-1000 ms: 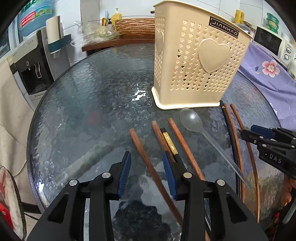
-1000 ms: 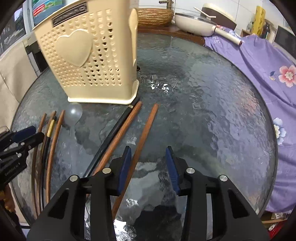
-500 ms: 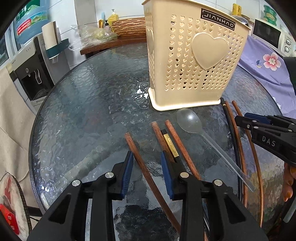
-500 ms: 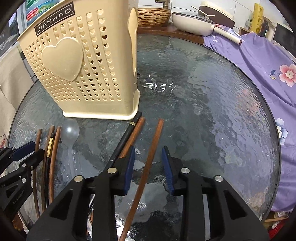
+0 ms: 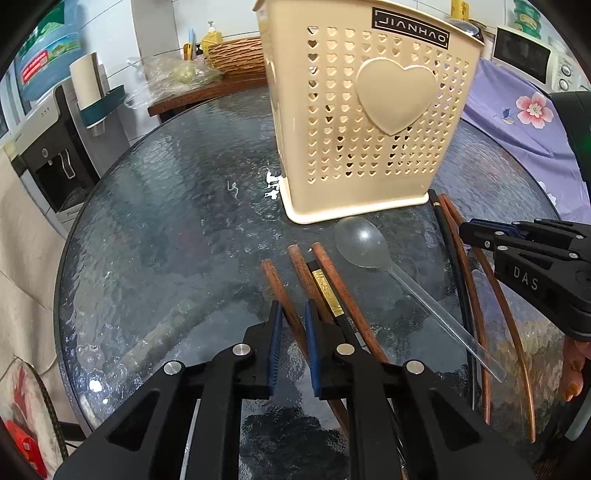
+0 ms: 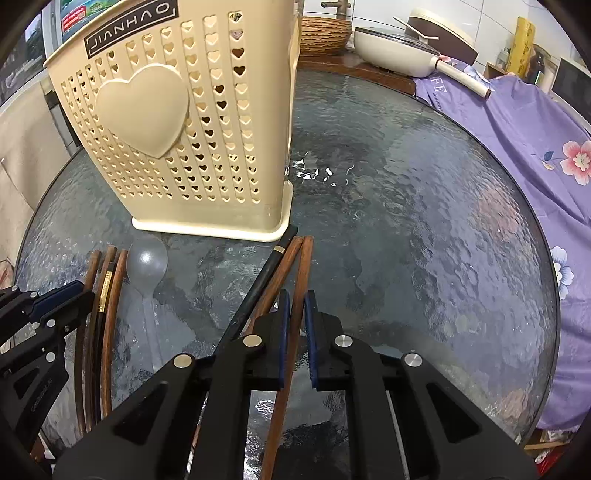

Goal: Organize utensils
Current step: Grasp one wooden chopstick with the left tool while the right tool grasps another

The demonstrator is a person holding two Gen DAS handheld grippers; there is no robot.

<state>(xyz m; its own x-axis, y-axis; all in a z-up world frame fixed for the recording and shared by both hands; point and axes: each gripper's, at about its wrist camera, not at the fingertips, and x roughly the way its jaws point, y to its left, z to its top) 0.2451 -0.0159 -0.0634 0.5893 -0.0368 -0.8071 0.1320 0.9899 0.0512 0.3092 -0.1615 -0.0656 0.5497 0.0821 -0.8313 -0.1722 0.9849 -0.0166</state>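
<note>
A cream perforated utensil holder (image 5: 373, 122) stands on the round glass table (image 5: 166, 221); it also shows in the right wrist view (image 6: 184, 140). Several brown and black chopsticks and a clear plastic spoon (image 5: 364, 245) lie in front of it. My left gripper (image 5: 293, 314) has its jaws closed around the leftmost brown chopstick (image 5: 275, 280), which lies on the glass. My right gripper (image 6: 297, 301) has its jaws closed around the rightmost brown chopstick (image 6: 304, 258), also on the glass. A black chopstick (image 6: 266, 273) lies just left of it.
A purple flowered cloth (image 6: 517, 140) covers the right side. A white pan (image 6: 406, 51) and a woven basket (image 6: 325, 33) sit on a wooden shelf behind the table. A water dispenser (image 5: 55, 147) stands at the left.
Both grippers moved forward and down toward the chopsticks and narrowed their jaws, each closing around one brown chopstick. The right chopstick shifted closer to its neighbours.
</note>
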